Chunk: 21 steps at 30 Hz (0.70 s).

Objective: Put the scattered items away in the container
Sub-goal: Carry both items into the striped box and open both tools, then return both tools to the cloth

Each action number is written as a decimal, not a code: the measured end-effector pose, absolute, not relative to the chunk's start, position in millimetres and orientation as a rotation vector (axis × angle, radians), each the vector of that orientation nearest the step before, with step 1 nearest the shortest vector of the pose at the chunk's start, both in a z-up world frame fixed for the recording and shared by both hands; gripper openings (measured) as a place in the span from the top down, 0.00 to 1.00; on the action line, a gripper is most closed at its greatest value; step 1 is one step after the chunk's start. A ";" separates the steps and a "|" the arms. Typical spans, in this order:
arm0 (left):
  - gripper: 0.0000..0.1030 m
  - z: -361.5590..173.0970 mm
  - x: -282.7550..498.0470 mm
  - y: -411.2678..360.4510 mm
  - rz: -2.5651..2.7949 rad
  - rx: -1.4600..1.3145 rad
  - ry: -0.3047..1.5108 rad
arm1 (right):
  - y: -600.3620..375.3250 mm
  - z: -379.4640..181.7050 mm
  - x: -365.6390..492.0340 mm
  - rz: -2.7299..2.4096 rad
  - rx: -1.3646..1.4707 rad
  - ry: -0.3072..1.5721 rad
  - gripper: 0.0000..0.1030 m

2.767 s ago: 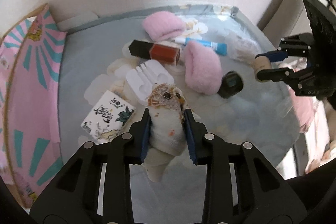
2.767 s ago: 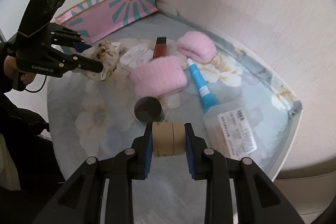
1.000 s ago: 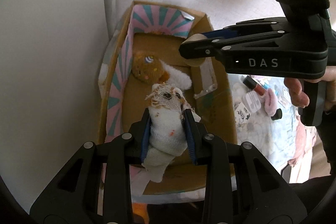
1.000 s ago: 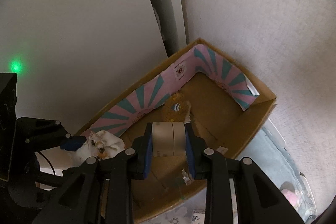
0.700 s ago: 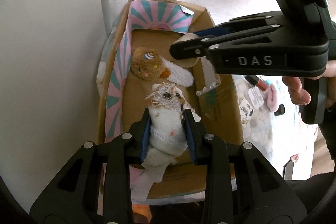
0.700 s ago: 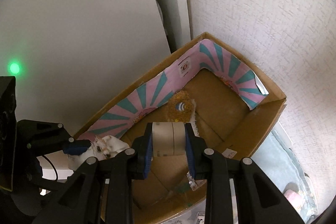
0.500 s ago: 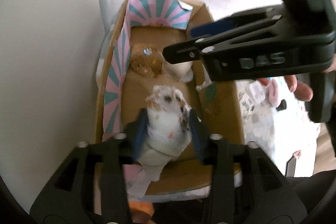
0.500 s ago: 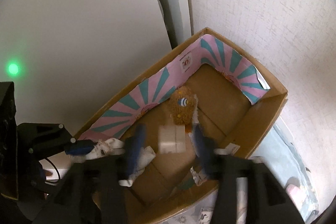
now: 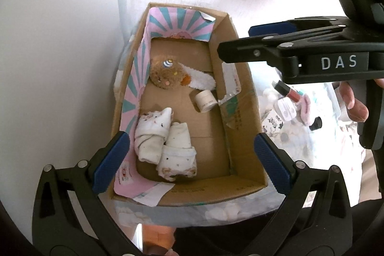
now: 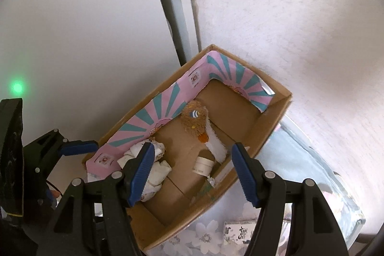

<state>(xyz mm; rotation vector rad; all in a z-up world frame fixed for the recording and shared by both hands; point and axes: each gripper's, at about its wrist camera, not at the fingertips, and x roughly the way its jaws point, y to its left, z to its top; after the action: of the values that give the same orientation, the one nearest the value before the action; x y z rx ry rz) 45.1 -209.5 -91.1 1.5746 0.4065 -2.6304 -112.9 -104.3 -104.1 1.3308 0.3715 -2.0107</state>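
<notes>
- In the left wrist view our left gripper (image 9: 189, 162) stands with its blue pads spread wide and nothing between them, above the near end of the cardboard box (image 9: 242, 97).
- At about 9 o'clock on the box floor, against the pink-and-teal striped lining (image 9: 134, 78), lies the rolled white sock bundle (image 9: 153, 133); a second white roll (image 9: 178, 152) touches it on its 3 o'clock side.
- Toward 12 o'clock in the box we see the brown plush toy (image 9: 165, 74) with a white fuzzy piece trailing to its right.
- Just past that, at roughly 2 o'clock from the socks, the small beige jar (image 9: 205, 100) lies on its side near the right wall.
- At 2 o'clock in the frame our right gripper (image 9: 236, 40) reaches over the box, a hand (image 9: 355, 102) on its handle; from this side we cannot judge its gap.
- At 3 o'clock, outside the box, scattered items remain on the floral table (image 9: 319, 152), among them a lipstick tube (image 9: 286, 90) and a black cap (image 9: 316, 124).
- The right wrist view shows our right gripper (image 10: 192, 172) spread and empty, hanging over the box (image 10: 273, 121), with the jar (image 10: 202, 166) lying between its fingers on the floor below.
</notes>
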 end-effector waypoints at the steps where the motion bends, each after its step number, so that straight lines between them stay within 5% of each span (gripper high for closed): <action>1: 0.00 -90.1 45.6 -208.0 -2.632 1.576 0.405 | -101.9 -101.1 -110.7 -2.022 1.324 0.380 0.40; 15: 0.00 -48.9 46.3 -190.4 -2.672 1.453 0.366 | -59.4 -64.9 -89.2 -2.168 1.222 0.390 0.40; 21: 0.00 -24.7 43.8 -167.3 -2.724 1.405 0.301 | -15.0 -40.8 -78.7 -2.270 1.130 0.232 0.40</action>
<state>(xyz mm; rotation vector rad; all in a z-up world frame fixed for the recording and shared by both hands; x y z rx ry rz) 43.8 -167.3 -24.7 1.4053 0.3012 -2.7242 -78.7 -15.0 -40.8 1.1298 0.2322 -2.2700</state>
